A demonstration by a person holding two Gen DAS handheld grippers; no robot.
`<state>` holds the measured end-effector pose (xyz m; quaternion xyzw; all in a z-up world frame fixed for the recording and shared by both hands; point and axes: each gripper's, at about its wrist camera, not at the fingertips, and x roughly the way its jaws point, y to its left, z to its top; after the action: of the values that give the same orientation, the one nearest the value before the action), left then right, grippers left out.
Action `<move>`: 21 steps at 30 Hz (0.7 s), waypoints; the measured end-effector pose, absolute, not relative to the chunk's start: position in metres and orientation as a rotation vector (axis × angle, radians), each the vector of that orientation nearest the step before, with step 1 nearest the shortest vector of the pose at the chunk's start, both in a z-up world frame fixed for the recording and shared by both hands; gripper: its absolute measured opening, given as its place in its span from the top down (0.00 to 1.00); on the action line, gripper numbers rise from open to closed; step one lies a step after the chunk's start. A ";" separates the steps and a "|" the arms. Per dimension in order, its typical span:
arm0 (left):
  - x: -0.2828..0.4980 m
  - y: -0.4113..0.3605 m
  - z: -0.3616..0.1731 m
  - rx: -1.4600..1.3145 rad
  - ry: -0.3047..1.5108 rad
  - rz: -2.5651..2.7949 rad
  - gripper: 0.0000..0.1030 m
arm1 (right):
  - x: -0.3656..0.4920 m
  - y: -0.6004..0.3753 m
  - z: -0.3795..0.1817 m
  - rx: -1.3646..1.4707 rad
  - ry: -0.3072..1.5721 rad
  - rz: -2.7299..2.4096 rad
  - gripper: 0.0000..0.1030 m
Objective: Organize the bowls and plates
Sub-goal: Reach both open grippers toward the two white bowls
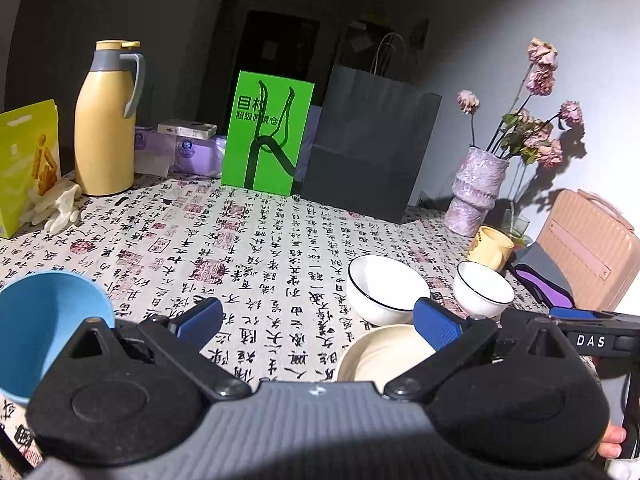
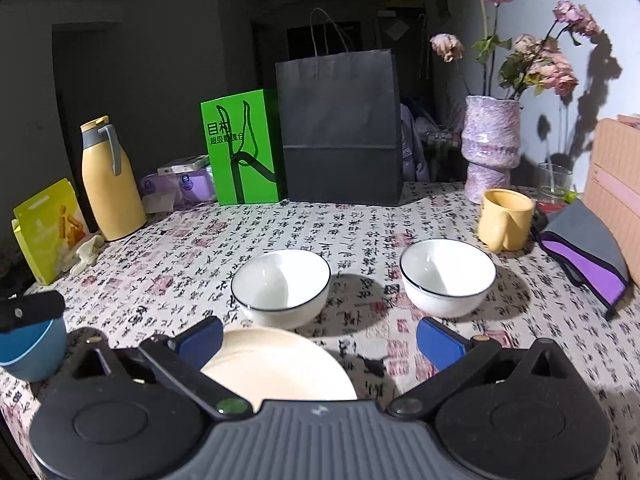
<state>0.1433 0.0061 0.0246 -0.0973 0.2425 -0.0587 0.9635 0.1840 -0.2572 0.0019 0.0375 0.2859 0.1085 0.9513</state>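
A: Where's the stack target vs the fingers?

B: Cream round ceramic plate (image 2: 280,364) lies on the calligraphy-print tablecloth (image 2: 280,224), low between the right gripper (image 2: 319,340)'s spread blue pads, nearer the left one. Holding nothing.

A: Left side?

B: Left gripper (image 1: 318,322) also spread wide, empty. Same plate sits under its right pad, so off-axis. Right gripper looks better placed, I'd judge.

A: Bowls?

B: Two white glossy bowls with thin dark rims: left bowl (image 2: 281,286) just beyond the plate, right bowl (image 2: 448,276) well apart from it. Both upright, empty. Blue cup (image 1: 48,320) far left.
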 end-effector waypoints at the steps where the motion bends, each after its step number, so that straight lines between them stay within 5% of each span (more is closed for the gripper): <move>1: 0.148 0.006 0.025 -0.198 0.497 -0.117 0.00 | 0.191 -0.257 0.003 0.080 0.587 0.227 0.00; 21: 0.246 -0.024 0.015 -0.224 0.633 -0.016 0.00 | 0.323 -0.249 0.007 0.144 0.725 0.364 0.00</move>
<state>0.2458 -0.0235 0.0146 -0.1100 0.3105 -0.0079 0.9442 0.3231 -0.2494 0.0073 0.0699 0.3524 0.1768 0.9163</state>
